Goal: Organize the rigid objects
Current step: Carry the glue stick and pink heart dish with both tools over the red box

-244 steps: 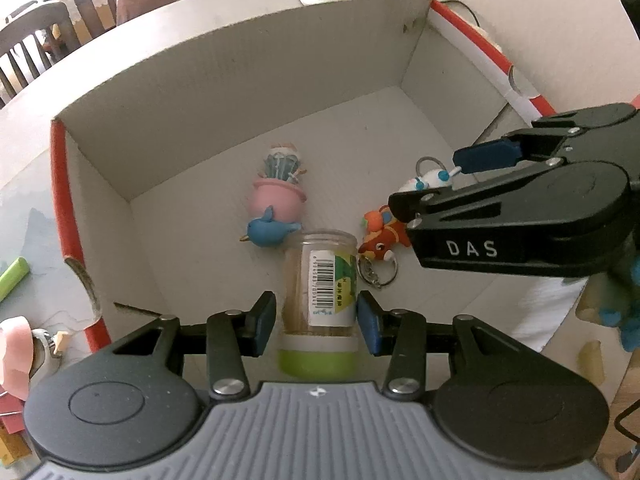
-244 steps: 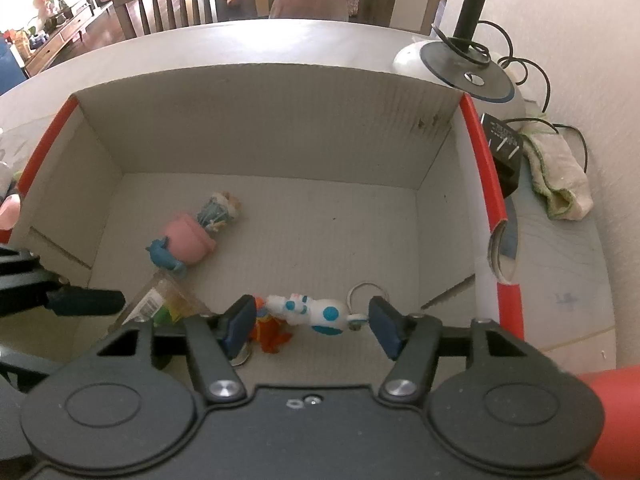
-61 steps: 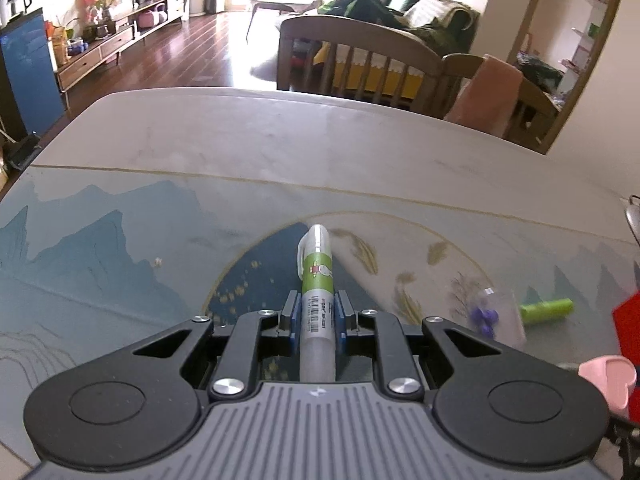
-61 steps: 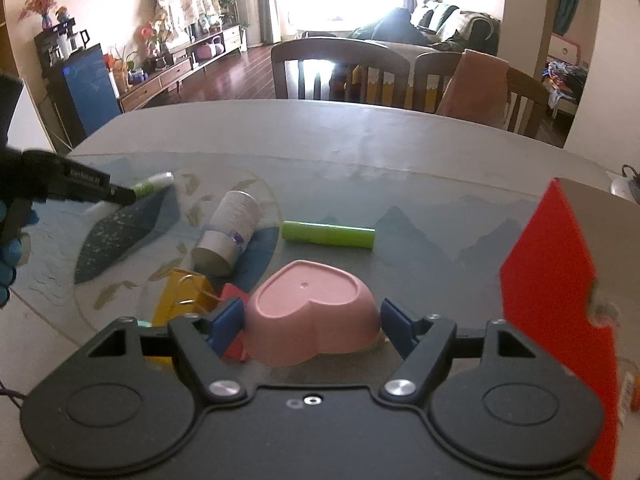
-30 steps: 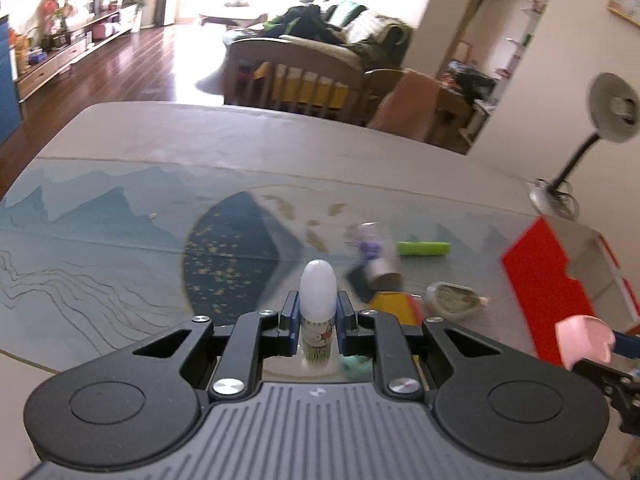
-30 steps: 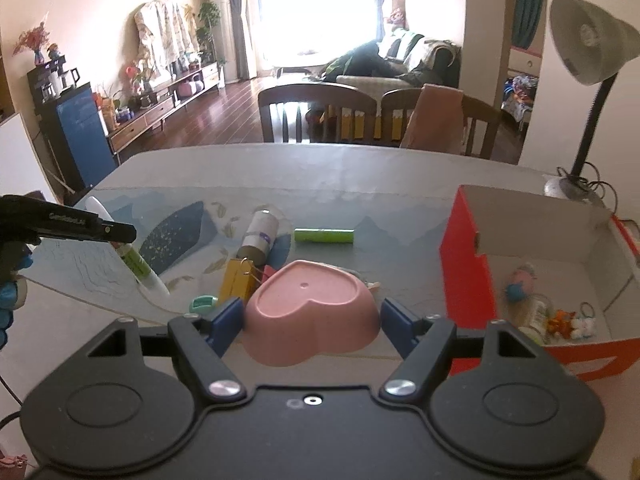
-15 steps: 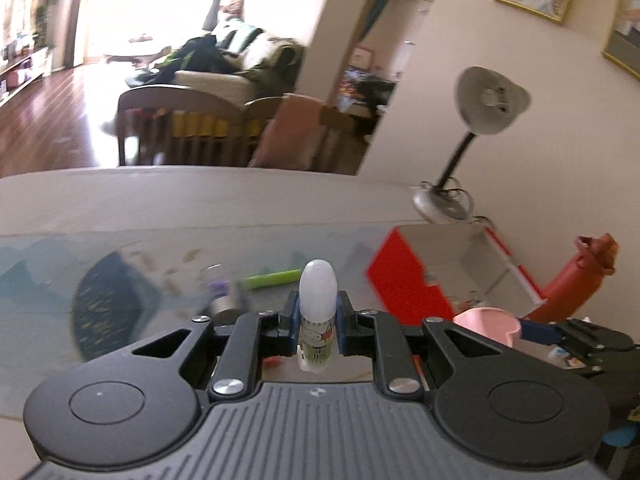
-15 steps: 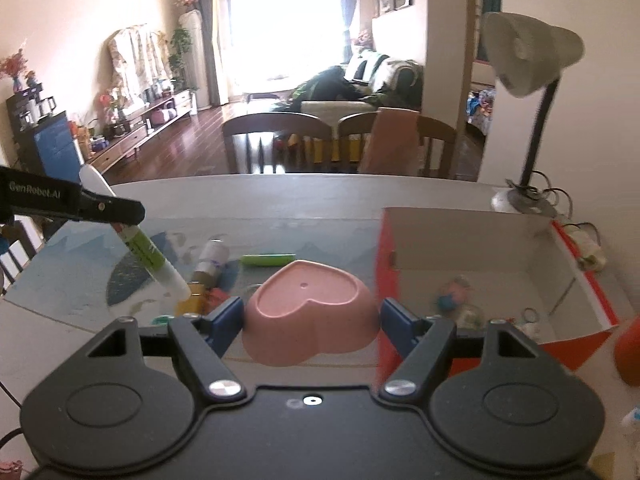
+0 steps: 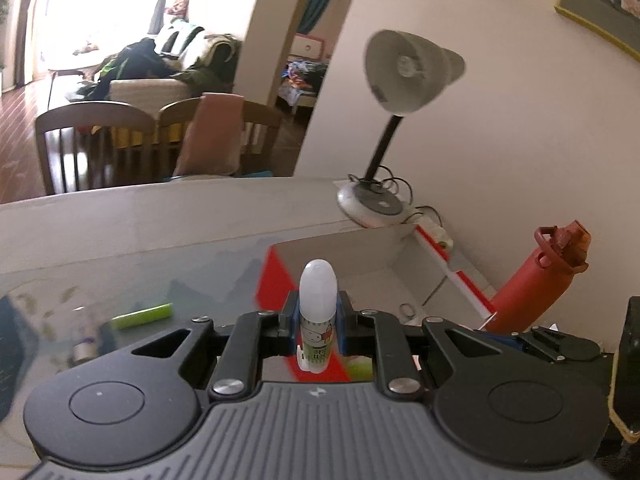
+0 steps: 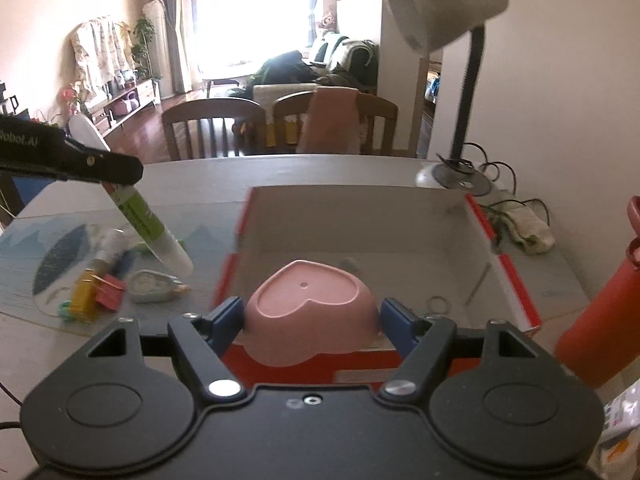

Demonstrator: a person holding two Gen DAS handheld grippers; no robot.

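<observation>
- Loose items are lying toward the left end of the bench [image 10: 360,176]: a yellow clip [image 10: 82,294], a red clip [image 10: 109,295], a small white tube [image 10: 109,249] and a pale oval case [image 10: 151,286], all apparently waiting to be sorted.
- The left hand-held gripper [image 9: 318,322] is clamping a green-and-white glue stick [image 9: 317,312] at mid-body, cap up in its own view; from the right wrist view the stick [image 10: 148,224] is hanging tilted above the clutter, clear of the bench.
- The right hand-held gripper [image 10: 312,314] is squeezing an upturned pink heart-shaped bowl [image 10: 311,310] by its sides, holding it over the near wall of the red-edged cardboard box [image 10: 504,264], probably to drop it inside.
- A red water bottle [image 10: 600,312] is standing just beside the box's right wall, a likely snag.
</observation>
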